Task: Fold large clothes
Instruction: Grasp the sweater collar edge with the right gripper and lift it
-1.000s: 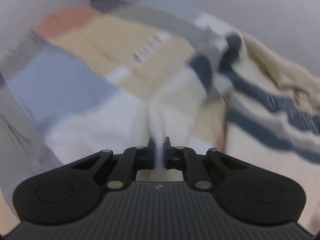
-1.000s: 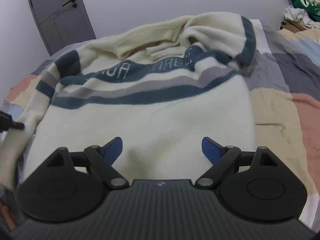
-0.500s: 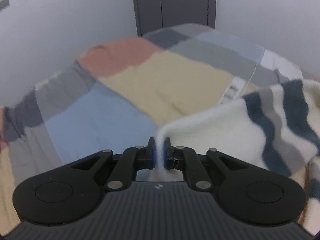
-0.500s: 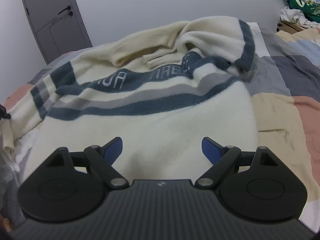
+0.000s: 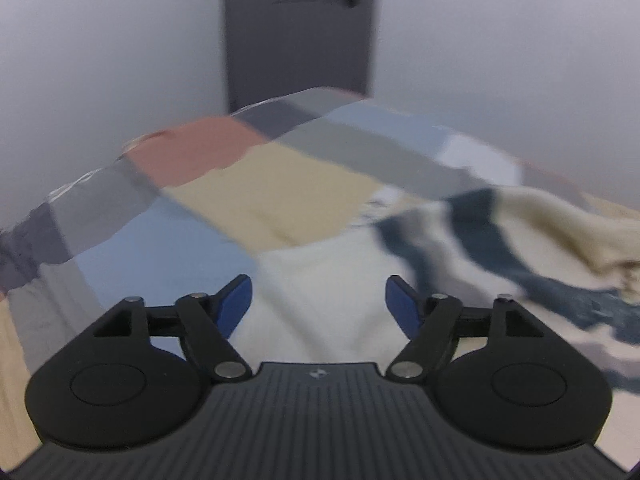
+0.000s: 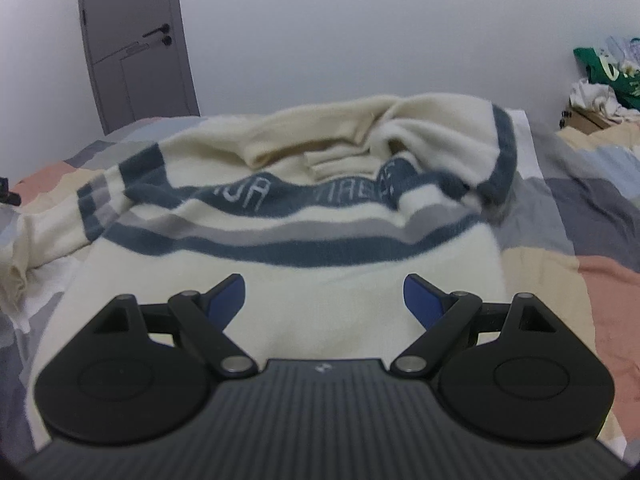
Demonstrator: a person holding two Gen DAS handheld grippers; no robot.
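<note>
Sweater (image 6: pixel 288 280) spread on the patchwork bedspread (image 5: pixel 248 184), both your grippers above it.

Your left gripper (image 5: pixel 318 300) has just been opening; its jaws stand apart with the cream sleeve below them, nothing pinched. Your right gripper (image 6: pixel 324 300) hangs over the sweater's plain lower half, jaws wide apart and holding nothing, the blue-and-grey stripes farther ahead.

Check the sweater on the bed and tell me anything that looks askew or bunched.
The sweater is not flat. Its far right sleeve is flopped over the chest and collar, rumpled, hiding part of the lettering. The left sleeve trails off crooked, its cuff crumpled. Both grippers, left and right, are open and empty.
</note>
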